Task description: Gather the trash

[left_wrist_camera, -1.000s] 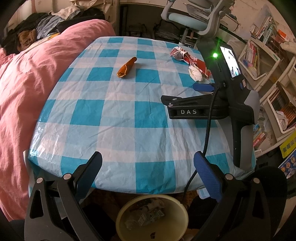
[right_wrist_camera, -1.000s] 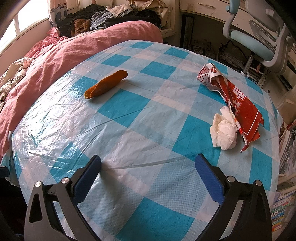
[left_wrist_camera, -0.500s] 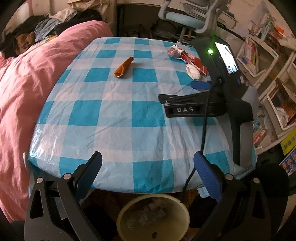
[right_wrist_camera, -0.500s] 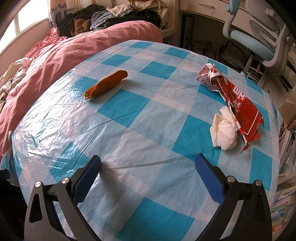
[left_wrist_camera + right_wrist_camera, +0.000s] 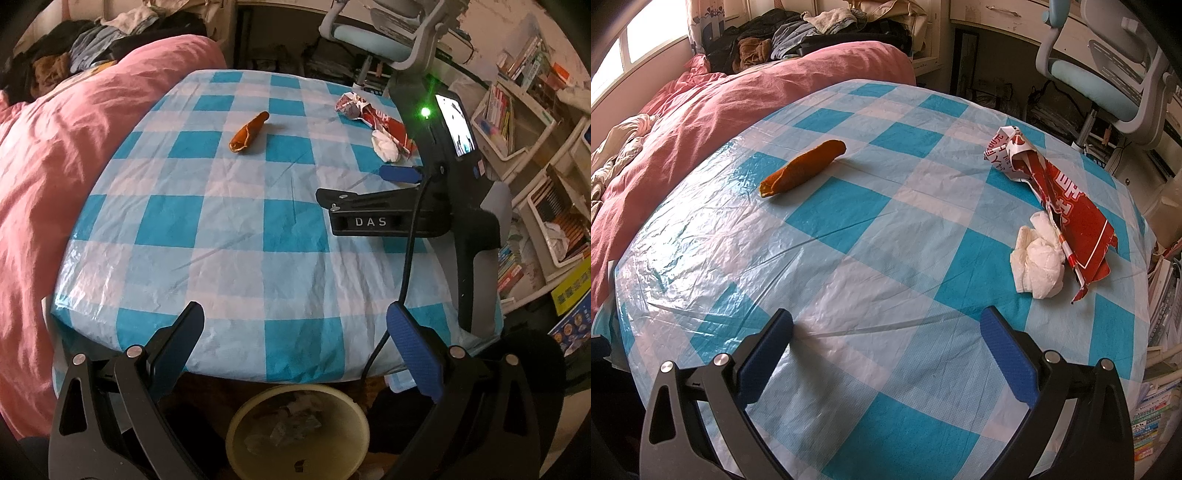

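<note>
On the blue-and-white checked table (image 5: 236,229) lie an orange peel (image 5: 249,132) (image 5: 802,168), a crumpled white tissue (image 5: 385,145) (image 5: 1038,263) and a torn red wrapper (image 5: 373,117) (image 5: 1058,195) touching the tissue. A round yellow trash bin (image 5: 299,432) with paper scraps in it stands below the table's near edge. My left gripper (image 5: 295,332) is open and empty above that edge and the bin. My right gripper (image 5: 886,332) is open and empty over the table's near right part; its body shows in the left wrist view (image 5: 436,206).
A bed with a pink quilt (image 5: 55,166) (image 5: 738,96) runs along the table's left side. An office chair (image 5: 384,33) (image 5: 1108,74) stands behind the table. Shelves with books (image 5: 535,147) stand at the right.
My left gripper has pulled back and risen a little, so more of the bin shows below the table edge. The right gripper has not moved.
</note>
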Tool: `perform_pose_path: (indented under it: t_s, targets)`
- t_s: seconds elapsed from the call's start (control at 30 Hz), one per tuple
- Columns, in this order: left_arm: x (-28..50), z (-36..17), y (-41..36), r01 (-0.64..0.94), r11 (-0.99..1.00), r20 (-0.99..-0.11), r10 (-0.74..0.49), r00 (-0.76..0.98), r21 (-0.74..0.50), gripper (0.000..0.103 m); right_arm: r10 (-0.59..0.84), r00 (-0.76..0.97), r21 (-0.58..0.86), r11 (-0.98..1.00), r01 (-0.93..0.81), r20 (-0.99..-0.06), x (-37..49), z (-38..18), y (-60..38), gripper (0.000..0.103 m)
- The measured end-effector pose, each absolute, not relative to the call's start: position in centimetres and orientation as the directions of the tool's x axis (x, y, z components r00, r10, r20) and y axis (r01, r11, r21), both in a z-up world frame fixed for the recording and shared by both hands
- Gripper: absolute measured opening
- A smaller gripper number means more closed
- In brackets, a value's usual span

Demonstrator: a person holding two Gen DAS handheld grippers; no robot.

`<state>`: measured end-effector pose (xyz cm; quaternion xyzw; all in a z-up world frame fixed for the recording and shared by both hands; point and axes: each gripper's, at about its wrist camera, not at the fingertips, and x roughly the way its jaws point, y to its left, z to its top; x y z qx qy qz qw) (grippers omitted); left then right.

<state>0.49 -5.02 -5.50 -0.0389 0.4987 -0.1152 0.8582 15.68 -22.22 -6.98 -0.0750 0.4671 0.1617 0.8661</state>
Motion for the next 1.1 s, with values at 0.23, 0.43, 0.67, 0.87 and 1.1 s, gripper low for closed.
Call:
perform_pose_path:
  t_s: [0.23,0.43,0.67,0.87,1.1]
  targets:
    - [0.5,-5.3,-4.6,0.165,0.961,-0.846,-0.275,0.457,-0.223,0.096,0.210,0.511,0.021,0.936,-0.350,-0.833,15.7,-7.0,-22.2,0.097]
    - [1.0,-5.3,-3.0,0.122,0.951,-0.842,-0.307,0.444,-0.283,0.096,0.210,0.511,0.021,0.936,-0.350,-0.833,15.7,-7.0,-22.2,0.097]
    - [1.0,-4.9,-2.4,0.120,0.937,-0.829,-0.345,0.441,-0.327,0.095,0.210,0.511,0.021,0.936,-0.350,-0.833,15.7,-7.0,-22.2,0.097]
    - [0.9,-4.6,-2.1,0.115,0.933,-0.822,-0.355,0.446,-0.341,0.095,0.210,0.512,0.021,0.936,-0.350,-0.833,15.7,-7.0,-22.2,0.097]
    - [0.8,-4.9,-2.5,0.120,0.940,-0.829,-0.339,0.445,-0.320,0.095,0.210,0.512,0.021,0.936,-0.350,-0.833,15.7,-7.0,-22.2,0.097]
